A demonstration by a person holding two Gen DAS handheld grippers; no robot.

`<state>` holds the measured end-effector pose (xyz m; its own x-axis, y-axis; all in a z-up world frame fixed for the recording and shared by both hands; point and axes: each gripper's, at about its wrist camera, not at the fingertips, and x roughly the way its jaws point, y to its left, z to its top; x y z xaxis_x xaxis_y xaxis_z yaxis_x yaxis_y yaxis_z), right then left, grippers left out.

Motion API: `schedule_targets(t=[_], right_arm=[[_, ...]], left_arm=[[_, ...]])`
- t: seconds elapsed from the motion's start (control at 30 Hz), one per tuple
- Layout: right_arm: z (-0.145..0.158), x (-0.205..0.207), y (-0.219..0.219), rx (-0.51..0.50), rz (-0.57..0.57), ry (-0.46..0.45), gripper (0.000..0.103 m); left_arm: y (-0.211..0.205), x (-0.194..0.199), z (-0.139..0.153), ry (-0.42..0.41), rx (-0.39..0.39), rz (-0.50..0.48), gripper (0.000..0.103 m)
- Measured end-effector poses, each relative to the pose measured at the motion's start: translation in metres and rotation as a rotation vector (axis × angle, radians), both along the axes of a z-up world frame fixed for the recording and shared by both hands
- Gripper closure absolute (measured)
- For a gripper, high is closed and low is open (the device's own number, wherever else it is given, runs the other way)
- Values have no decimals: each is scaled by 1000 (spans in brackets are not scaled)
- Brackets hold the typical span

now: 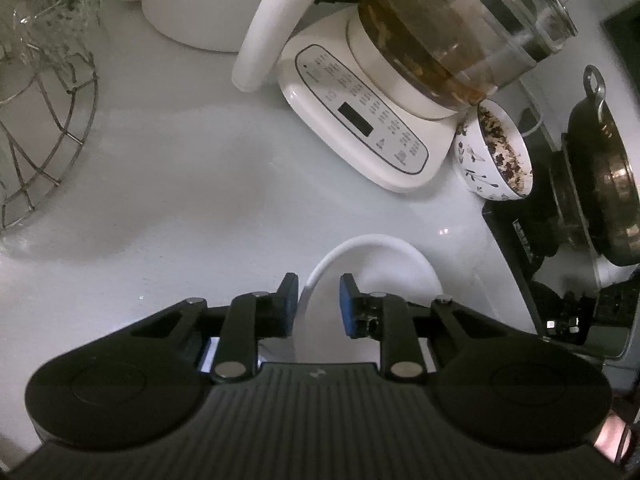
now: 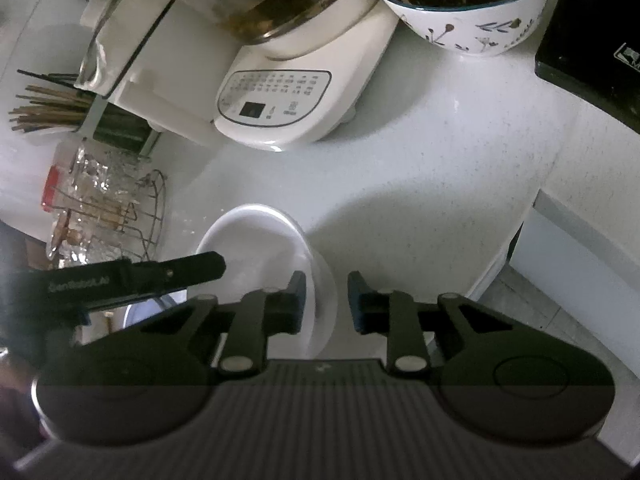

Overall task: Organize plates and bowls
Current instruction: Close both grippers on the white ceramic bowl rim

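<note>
I have both of my tongs on the same white bowl (image 2: 260, 240), which sits on the pale countertop (image 1: 180, 184) in front of the electric kettle base (image 1: 360, 128), with bare counter between the two. My left gripper (image 1: 319, 304) has its blue pads clenched across the bowl's near rim, one pad outside the wall and one inside. Seen from my right-hand camera, the left gripper (image 2: 200, 268) comes in from the left as a dark finger over that side of the bowl. My right gripper (image 2: 327, 300) straddles the opposite rim, the white wall standing up between its two fingers; the jaws are drawn in close, but I cannot tell whether the pads actually press on the wall.

On the kettle base stands a glass kettle (image 1: 460, 28) holding brownish liquid, its white handle (image 1: 276, 28) sticking out to the left. Just to the right of the base, touching it or nearly so, is a floral bowl (image 2: 468, 12) with dark crumbly bits inside. Further right of the base, a black stove (image 1: 528, 248) carries a dark pan (image 1: 608, 176). To the left of the base, a wire rack (image 2: 120, 216) holds clear glassware, and behind it a holder of chopsticks (image 2: 48, 108) stands by the wall.
</note>
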<state>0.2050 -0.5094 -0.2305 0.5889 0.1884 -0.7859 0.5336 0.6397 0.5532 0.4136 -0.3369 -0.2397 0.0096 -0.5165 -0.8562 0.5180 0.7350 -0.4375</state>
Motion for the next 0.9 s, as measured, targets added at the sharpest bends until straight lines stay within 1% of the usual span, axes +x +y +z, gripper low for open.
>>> schedule_targets(t=[0.1, 0.17, 0.33, 0.53, 0.63, 0.73, 0.9], right_arm=[[2, 2, 0, -3, 13, -13, 83], [3, 2, -1, -12, 18, -21, 83], [5, -5, -6, 21, -5, -39, 84], [23, -12, -2, -10, -14, -78, 84], [30, -13, 0, 3, -17, -96, 83], [42, -14, 5, -29, -9, -110, 84], [51, -16, 5, -7, -15, -118, 83]], left_arm=[[-1, 1, 0, 12, -14, 0, 77], [-1, 0, 0, 12, -14, 4, 77], [2, 1, 4, 35, -39, 31, 77], [6, -1, 22, 23, -64, 34, 77], [5, -2, 30, 23, -57, 37, 77], [5, -4, 39, 7, -62, 34, 77], [14, -5, 54, 14, -79, 47, 77]])
